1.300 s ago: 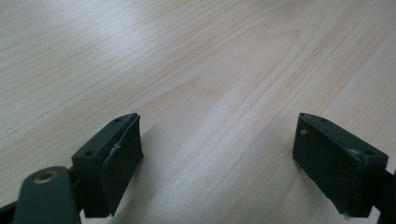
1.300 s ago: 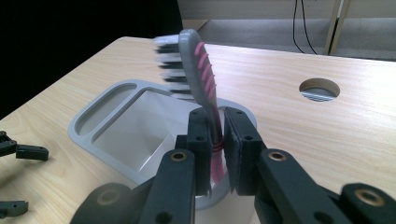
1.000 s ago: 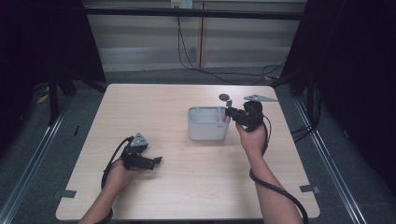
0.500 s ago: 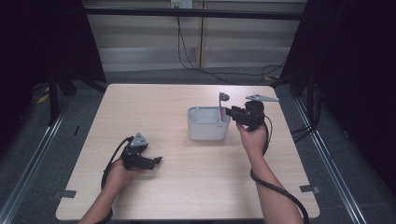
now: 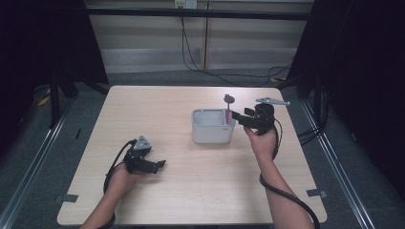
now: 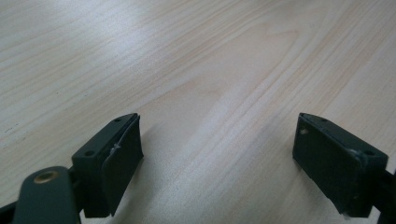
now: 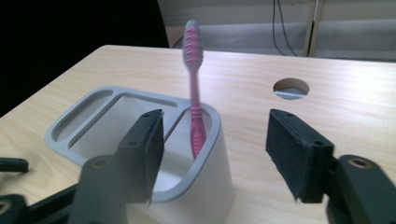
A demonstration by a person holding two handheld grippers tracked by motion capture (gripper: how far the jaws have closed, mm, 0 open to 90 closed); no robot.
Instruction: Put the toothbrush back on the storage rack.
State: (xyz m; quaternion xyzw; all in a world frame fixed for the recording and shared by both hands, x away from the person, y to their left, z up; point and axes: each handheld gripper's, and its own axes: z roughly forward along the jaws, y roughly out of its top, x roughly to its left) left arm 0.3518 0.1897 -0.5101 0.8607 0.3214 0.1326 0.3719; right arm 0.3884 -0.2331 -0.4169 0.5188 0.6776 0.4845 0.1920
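Toothbrush (image 7: 194, 88) upright in holder (image 7: 205, 186), before right claw (image 7: 219, 149) spread wide.

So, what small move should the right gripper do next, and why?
Probably draw the right gripper back from the holder. Its jaws stand open on either side of the holder's near corner, and the pink toothbrush stands nearly upright inside, touching neither jaw, so it looks already released. The left gripper rests open on the table, so nothing calls for it.
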